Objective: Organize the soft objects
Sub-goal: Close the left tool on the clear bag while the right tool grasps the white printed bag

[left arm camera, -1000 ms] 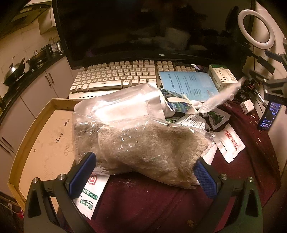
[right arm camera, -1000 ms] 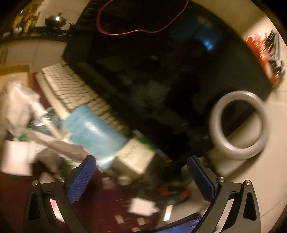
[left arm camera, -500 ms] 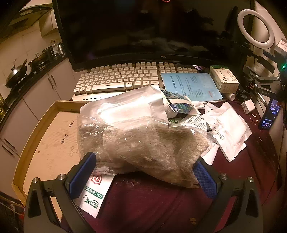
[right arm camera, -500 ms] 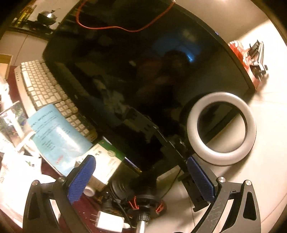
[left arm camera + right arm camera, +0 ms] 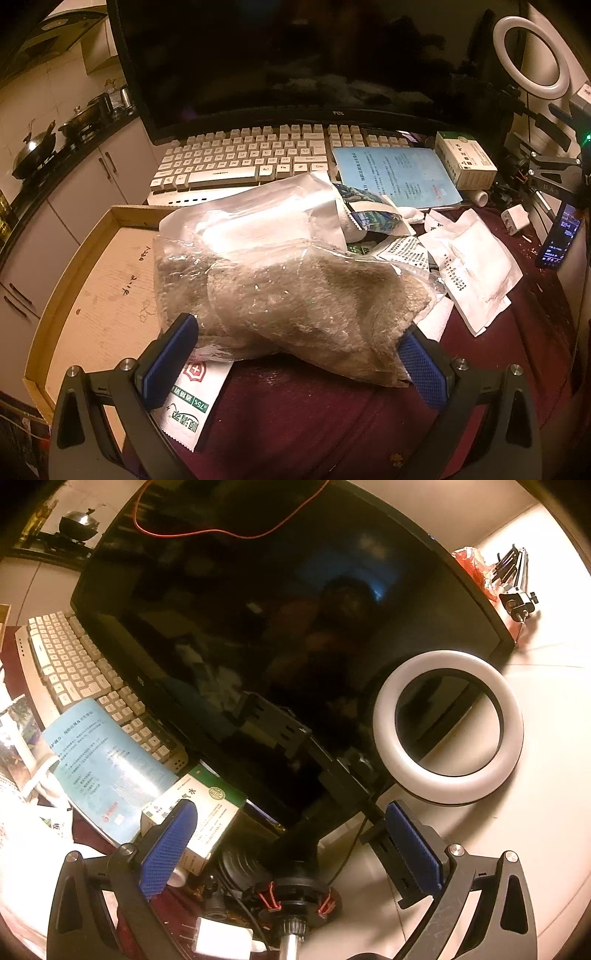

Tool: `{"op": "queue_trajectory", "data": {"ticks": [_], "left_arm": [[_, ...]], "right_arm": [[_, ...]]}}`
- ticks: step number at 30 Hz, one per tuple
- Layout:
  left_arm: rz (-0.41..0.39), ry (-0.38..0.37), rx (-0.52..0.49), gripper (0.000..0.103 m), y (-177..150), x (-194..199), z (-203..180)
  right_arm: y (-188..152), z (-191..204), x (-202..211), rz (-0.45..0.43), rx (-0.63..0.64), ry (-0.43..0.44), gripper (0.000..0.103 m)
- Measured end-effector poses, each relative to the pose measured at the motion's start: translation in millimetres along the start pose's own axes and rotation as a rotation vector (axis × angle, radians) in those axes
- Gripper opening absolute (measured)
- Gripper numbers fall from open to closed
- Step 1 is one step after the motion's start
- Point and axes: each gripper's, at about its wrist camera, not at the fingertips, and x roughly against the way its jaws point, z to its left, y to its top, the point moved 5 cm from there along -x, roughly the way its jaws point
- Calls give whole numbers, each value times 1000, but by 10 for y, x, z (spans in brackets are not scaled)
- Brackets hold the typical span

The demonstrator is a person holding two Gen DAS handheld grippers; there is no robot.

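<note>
Between the left gripper's [image 5: 295, 362] 2 blue pads sits the near end of the bagged furry item [image 5: 295, 295], a grey plush piece in clear plastic lying on the maroon cloth [image 5: 314, 413], its far end overlapping the wooden tray [image 5: 74, 266]. The jaws stand wide, 1 pad at each side of the bundle — whether they already touch the film is hard to tell through the glare. To grip well, I would close slowly on the plush bulk, not on loose plastic, which would likely slip, and keep clear of the wipe sachet [image 5: 192, 402] underneath. This gripper is held low and level, pointing toward the keyboard [image 5: 240, 158]. The right gripper [image 5: 291, 845] is spread wide too and holds nothing — tilted upward at the monitor [image 5: 277, 627] and ring light [image 5: 447, 727], well away from the pile.
</note>
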Motion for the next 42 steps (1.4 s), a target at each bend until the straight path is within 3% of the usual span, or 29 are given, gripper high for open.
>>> {"op": "queue_trajectory", "data": {"ticks": [5,8,9,15,19,22,31,34,39,42], "left_arm": [[1,-1,4,103,1,-15,-19],[4,-3,16,103,-2,-34,-20],[7,-5,18,103,1,-43,-26],[26,-2,8,103,-29,-58,-59],[48,-11,-2,103,-89,-44,-24],[69,-16,-22,103,-180,-26,-5],[91,-21,-36,103,-332,98,90],[91,-53,-32,103,-334,147,101],[82,-172,-31,103,-297,370,39],[59,-176,-60,103,-254,435,-3]], "right_arm": [[16,44,14,14,14,-3,102],[57,172,136,19,8,43,102],[78,255,204,28,-4,84,102],[165,907,539,170,-117,528,102],[131,1164,624,274,-163,685,102],[62,1232,634,328,-203,736,102],[-68,1188,535,381,-278,761,102],[-78,1196,527,386,-286,778,102],[-107,1187,518,405,-292,780,100],[-122,1198,508,417,-302,786,100]]}}
